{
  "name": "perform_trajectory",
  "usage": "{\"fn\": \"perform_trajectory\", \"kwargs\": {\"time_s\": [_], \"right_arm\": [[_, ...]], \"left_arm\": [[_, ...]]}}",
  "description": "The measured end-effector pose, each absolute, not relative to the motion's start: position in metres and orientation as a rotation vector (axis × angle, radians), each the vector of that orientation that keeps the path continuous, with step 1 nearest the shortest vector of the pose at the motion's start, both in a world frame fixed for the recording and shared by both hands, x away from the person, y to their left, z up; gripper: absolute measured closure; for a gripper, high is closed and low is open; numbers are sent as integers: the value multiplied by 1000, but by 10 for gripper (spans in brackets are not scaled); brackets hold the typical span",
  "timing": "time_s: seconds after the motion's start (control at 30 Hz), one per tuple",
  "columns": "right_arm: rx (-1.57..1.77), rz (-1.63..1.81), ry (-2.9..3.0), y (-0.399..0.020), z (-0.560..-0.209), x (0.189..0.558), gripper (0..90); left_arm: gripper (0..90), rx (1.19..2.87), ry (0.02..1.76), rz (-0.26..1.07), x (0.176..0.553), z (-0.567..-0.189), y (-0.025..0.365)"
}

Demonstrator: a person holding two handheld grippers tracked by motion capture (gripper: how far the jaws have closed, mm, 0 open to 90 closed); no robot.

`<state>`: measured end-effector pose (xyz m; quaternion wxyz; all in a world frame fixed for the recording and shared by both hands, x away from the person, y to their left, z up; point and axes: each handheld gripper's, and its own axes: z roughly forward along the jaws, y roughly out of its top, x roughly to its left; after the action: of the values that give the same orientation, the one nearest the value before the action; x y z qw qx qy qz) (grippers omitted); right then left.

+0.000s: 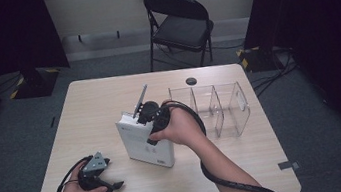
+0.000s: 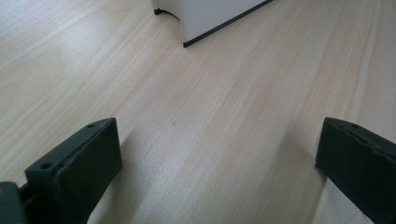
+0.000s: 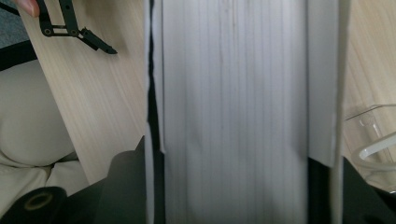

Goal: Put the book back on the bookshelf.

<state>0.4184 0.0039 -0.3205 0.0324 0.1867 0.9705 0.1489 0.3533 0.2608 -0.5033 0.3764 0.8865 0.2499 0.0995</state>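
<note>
White book (image 1: 145,142) — black tool (image 1: 148,113) — pale wood-grain table (image 1: 93,101)

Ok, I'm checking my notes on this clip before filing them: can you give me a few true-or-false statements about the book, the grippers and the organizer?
1. The right gripper clamps the top edge of the white book. True.
2. The book lies flat. False: it stands upright on the table.
3. The left gripper has open jaws with nothing between them. True.
4. The clear acrylic organizer holds books. False: its compartments are empty.

Matt white paper book (image 1: 145,141); pale wood-grain table (image 1: 94,106).
</note>
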Motion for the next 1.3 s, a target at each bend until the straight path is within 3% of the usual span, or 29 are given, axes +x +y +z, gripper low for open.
{"fn": "perform_trajectory", "kwargs": {"time_s": [0.63,1.3], "right_arm": [[585,377,2993,8,-320,412,524],[662,413,2988,-46,-308,401,524]], "left_arm": [[0,2268,638,254,354,-503,261],[0,2269,638,254,354,-503,261]]}}
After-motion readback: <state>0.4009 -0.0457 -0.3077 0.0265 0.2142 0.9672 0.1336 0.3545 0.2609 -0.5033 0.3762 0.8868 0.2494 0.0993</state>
